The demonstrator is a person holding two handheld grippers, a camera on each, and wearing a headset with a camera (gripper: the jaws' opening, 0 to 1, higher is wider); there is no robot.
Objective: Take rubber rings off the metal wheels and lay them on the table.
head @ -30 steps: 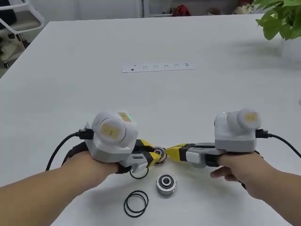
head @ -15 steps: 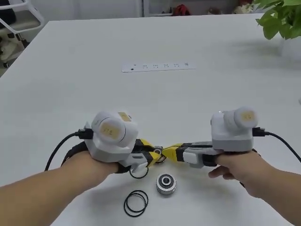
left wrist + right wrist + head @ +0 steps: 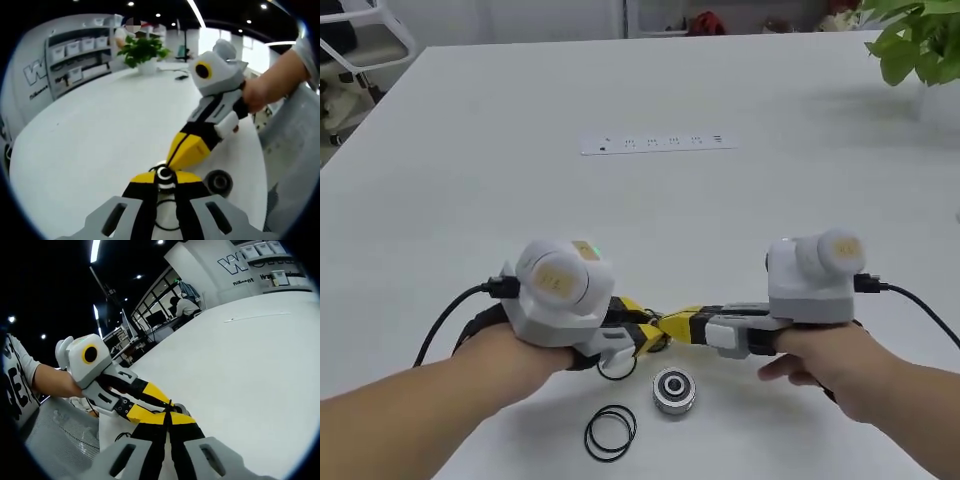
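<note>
A small metal wheel (image 3: 164, 175) is held just above the table, with my left gripper (image 3: 164, 177) shut on it. My right gripper (image 3: 170, 415) comes in from the right with its jaws shut, its yellow tips touching that wheel. What those tips pinch is hidden. In the head view the left gripper (image 3: 646, 338) and right gripper (image 3: 670, 325) meet tip to tip near the table's front edge. A second metal wheel (image 3: 673, 390) lies on the table in front of them. Two black rubber rings (image 3: 610, 432) lie overlapping near it, and another ring (image 3: 615, 367) lies under the left gripper.
A white power strip (image 3: 658, 143) lies across the middle of the white table (image 3: 770, 200). A green plant (image 3: 915, 40) stands at the far right corner. An office chair (image 3: 360, 50) stands beyond the table's left edge.
My right gripper has moved left until its tips meet the wheel in the left gripper. The left gripper, loose wheel and rings have stayed put.
</note>
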